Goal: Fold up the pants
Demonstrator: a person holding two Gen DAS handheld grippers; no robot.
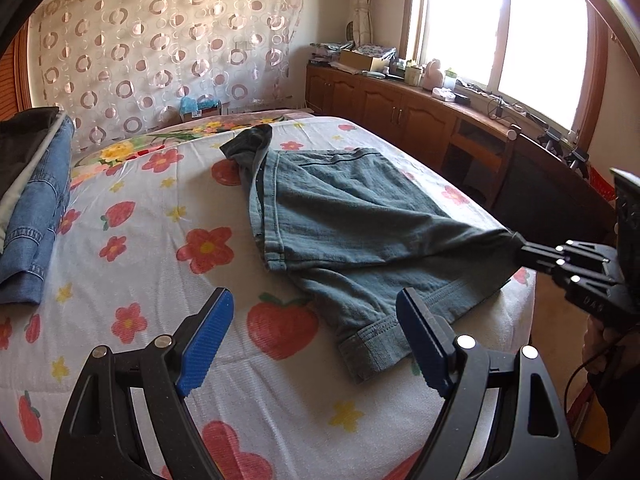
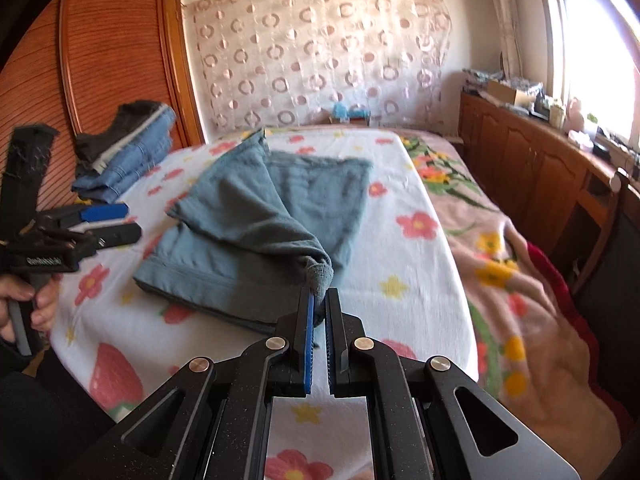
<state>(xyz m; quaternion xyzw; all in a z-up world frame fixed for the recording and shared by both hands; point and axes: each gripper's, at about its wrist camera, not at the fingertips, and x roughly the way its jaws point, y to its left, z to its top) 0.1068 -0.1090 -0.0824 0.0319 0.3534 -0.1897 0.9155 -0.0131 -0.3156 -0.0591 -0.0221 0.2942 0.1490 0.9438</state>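
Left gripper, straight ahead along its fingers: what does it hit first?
Probably the bedsheet or the near cuffed hem of the grey-green pants; depth is unclear. The left gripper is open and empty.

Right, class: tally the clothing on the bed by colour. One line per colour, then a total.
Grey-green pants, spread on the bed, one corner pinched by the right hand-held gripper: 1
Blue denim in the folded stack: 1
Dark garment on top of that stack: 1
Total: 3
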